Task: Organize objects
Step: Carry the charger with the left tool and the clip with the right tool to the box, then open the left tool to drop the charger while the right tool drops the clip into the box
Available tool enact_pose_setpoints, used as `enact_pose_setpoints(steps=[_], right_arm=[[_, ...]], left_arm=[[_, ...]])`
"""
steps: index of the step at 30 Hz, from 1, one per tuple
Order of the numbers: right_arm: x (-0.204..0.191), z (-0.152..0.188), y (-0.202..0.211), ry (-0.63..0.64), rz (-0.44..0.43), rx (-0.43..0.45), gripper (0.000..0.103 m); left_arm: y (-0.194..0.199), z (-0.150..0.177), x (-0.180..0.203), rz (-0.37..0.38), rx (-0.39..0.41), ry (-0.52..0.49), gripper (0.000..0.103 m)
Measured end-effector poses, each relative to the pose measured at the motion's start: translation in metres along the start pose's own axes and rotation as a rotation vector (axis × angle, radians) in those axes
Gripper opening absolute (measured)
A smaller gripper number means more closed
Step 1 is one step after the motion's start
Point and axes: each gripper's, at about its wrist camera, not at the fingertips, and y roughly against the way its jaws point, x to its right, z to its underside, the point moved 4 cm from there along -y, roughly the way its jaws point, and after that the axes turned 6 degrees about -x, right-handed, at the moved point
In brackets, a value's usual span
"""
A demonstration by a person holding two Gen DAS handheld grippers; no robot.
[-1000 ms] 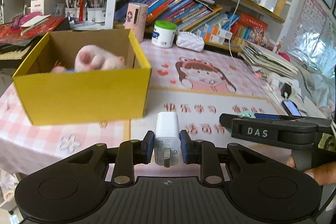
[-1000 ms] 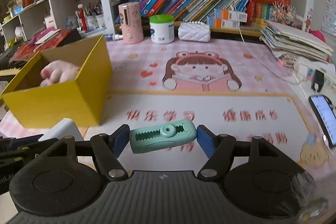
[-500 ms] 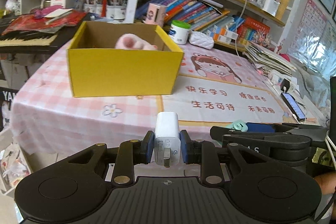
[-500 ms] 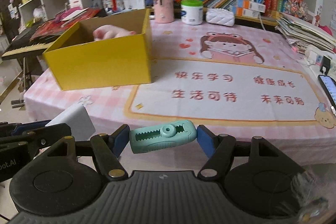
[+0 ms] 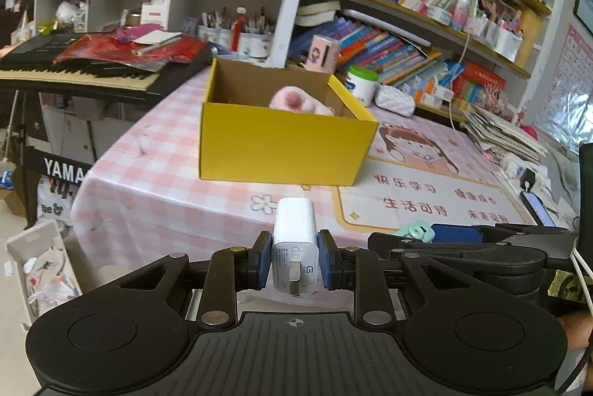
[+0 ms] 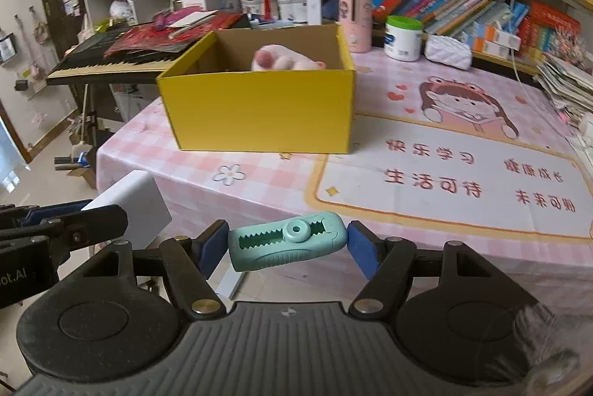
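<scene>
1. Left gripper [image 5: 294, 260]: my jaws stood narrow, clamped on the flat sides of a white charger [image 5: 295, 247]. It sat upright, plug end toward me, and stuck out well past the pads.
2. Right gripper [image 6: 287, 242]: my jaws stood about half open, pressed on the two ends of a green clip [image 6: 287, 242]. It lay crosswise and slightly tilted.
3. Yellow box [image 6: 259, 106]: on the near left part of the table [image 6: 259, 188], top open, with a pink soft toy [image 6: 281, 60] already inside. I judged it the place for both items. Both grippers hung off the table's near edge, well apart from the box.
4. Risk, clip: held by its ends only. A knock on the box wall could twist it out, and off the edge it would fall to the floor.
5. Risk, charger: smooth sides and a long overhang. A tap on the box rim could lever it loose.
6. Risk, grippers: they were close side by side. Entering the box together could make them collide or shove the light box.
7. Edges: the table's near edge and left corner lay between me and the box, and a keyboard [image 5: 78, 69] stood close to the left.
8. Open room: the mat [image 6: 444, 173] to the right of the box was bare, and there was space above the box and beside the toy.
</scene>
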Motion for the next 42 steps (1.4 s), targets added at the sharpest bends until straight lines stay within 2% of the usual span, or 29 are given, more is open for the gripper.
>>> enact_pose_setpoints(steps=[8, 14, 18, 24, 28, 33, 37, 42], right_arm=[[-0.011, -0.007, -0.002, 0.043, -0.022, 0.005, 0.068], [-0.007, -0.013, -0.008, 0.059, -0.021, 0.023, 0.068], [0.000, -0.029, -0.014, 0.048, -0.033, 0.056, 0.068], [0.011, -0.071, -0.024, 0.054, -0.053, 0.128, 0.068], [0.016, -0.102, -0.031, 0.082, -0.071, 0.188, 0.068], [0.022, -0.135, -0.042, 0.128, -0.097, 0.244, 0.068], [0.029, -0.155, -0.055, 0.148, -0.114, 0.257, 0.068], [0.037, -0.170, -0.072, 0.149, -0.129, 0.244, 0.068]], left_arm=[[-0.002, -0.005, -0.003, -0.008, 0.016, 0.018, 0.024], [-0.015, -0.023, 0.000, 0.003, 0.034, 0.026, 0.024], [-0.026, -0.044, 0.003, 0.031, 0.044, 0.044, 0.024], [-0.037, -0.099, -0.003, 0.021, 0.132, 0.100, 0.024], [-0.052, -0.138, -0.007, -0.013, 0.187, 0.111, 0.024], [-0.083, -0.167, -0.014, -0.091, 0.206, 0.104, 0.024], [-0.115, -0.173, -0.020, -0.158, 0.165, 0.075, 0.024], [-0.145, -0.169, -0.022, -0.195, 0.100, 0.069, 0.024]])
